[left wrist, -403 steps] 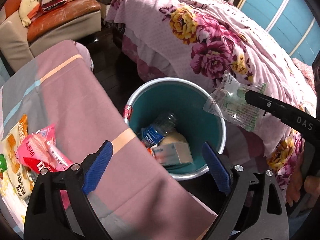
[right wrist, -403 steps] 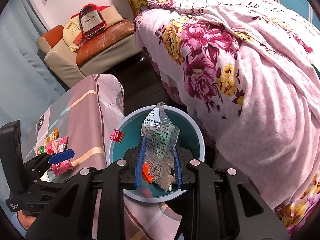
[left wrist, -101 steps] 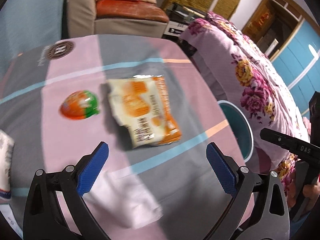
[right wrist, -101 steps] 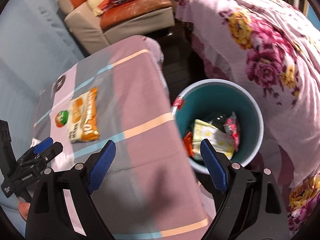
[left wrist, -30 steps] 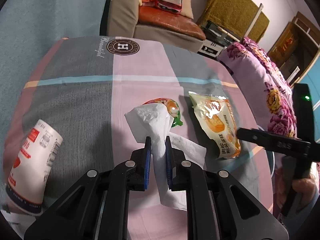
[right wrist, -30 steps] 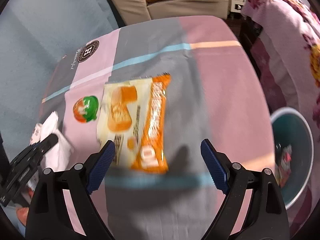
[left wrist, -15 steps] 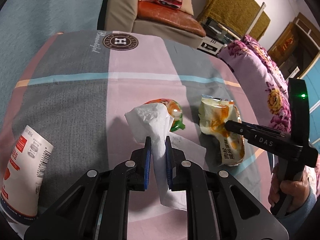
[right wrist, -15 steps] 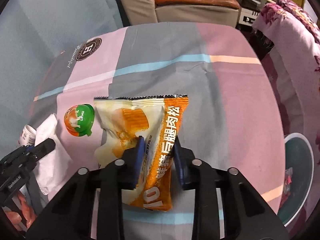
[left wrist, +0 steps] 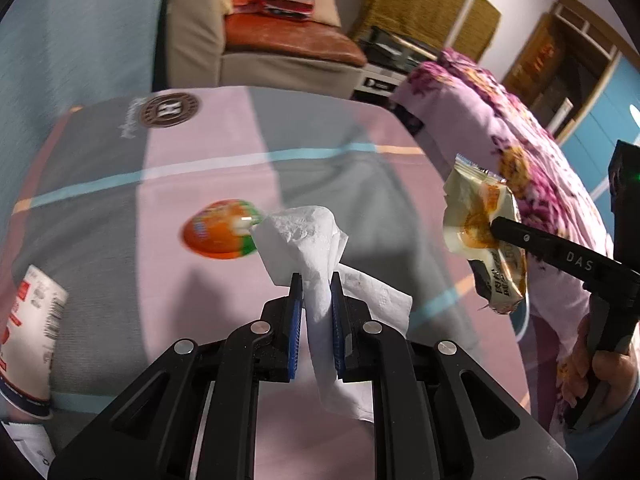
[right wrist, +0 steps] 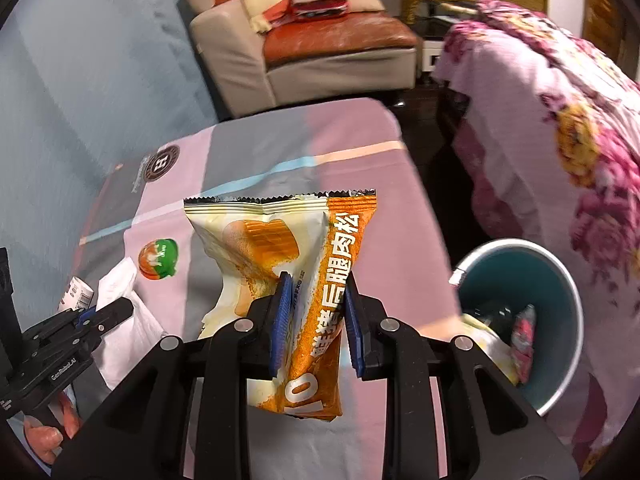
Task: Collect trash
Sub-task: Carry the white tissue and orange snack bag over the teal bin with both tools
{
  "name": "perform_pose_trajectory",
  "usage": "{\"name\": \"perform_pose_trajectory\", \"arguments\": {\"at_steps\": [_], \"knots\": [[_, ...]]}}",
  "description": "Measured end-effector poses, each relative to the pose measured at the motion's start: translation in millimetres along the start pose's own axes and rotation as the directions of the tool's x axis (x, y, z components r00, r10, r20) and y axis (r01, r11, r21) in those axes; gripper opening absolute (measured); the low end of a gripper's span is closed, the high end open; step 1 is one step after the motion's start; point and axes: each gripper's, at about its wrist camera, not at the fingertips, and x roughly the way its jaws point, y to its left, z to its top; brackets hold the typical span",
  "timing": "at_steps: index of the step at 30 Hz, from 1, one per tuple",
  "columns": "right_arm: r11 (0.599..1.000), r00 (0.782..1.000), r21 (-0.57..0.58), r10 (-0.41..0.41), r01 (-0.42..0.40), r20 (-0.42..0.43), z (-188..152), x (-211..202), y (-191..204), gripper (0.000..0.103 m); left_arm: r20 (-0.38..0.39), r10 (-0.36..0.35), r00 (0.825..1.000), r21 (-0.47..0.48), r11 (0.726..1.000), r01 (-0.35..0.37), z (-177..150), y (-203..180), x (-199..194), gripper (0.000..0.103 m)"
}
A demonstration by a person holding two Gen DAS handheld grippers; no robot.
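We now have the orange snack packet pinched between the closed jaws of our right gripper and lifted clear of the tablecloth, where a second ago it lay flat under open jaws; our left gripper still clamps the white tissue, also raised. So two pieces are in hand and ready for the teal bin, which sits below and to the right of the right jaws, just past the table edge, with the flowered bedspread close behind it. Ahead of the left jaws the orange-green capsule and a white cup remain on the table
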Motion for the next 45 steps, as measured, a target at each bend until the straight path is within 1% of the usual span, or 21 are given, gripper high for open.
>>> {"name": "perform_pose_trajectory", "arguments": {"at_steps": [9, 12, 19, 24, 28, 37, 45], "knots": [[0.993, 0.995, 0.106, -0.065, 0.056, 0.082, -23.9, -54.2, -65.9, 0.024, -0.008, -0.052, 0.999, 0.120, 0.991, 0.053, 2.9, -75.9, 1.4, 0.014], [0.983, 0.989, 0.167, -0.093, 0.073, 0.113, -36.0, -75.2, -97.2, 0.024, -0.017, -0.073, 0.997, 0.161, 0.984, 0.075, 4.6, -104.1, 3.9, 0.014], [0.958, 0.977, 0.270, -0.143, 0.097, 0.157, -53.7, -106.0, -156.5, 0.025, -0.034, -0.106, 0.994, 0.282, 0.953, 0.111, 5.8, -182.0, 16.0, 0.014], [0.949, 0.975, 0.302, -0.148, 0.092, 0.167, -64.7, -115.2, -186.6, 0.025, -0.060, -0.112, 0.992, 0.334, 0.934, 0.125, 1.6, -223.0, 30.4, 0.014], [0.938, 0.972, 0.333, -0.159, 0.094, 0.174, -72.1, -119.1, -208.7, 0.025, -0.094, -0.100, 0.991, 0.375, 0.918, 0.128, -4.1, -252.4, 48.4, 0.014], [0.914, 0.976, 0.393, -0.166, 0.098, 0.142, -83.1, -113.8, -250.1, 0.025, -0.154, -0.082, 0.985, 0.403, 0.904, 0.139, -11.5, -284.4, 83.5, 0.014], [0.907, 0.978, 0.406, -0.171, 0.109, 0.120, -83.0, -103.9, -266.5, 0.025, -0.191, -0.083, 0.978, 0.406, 0.900, 0.156, -8.9, -295.3, 105.9, 0.014]]}}
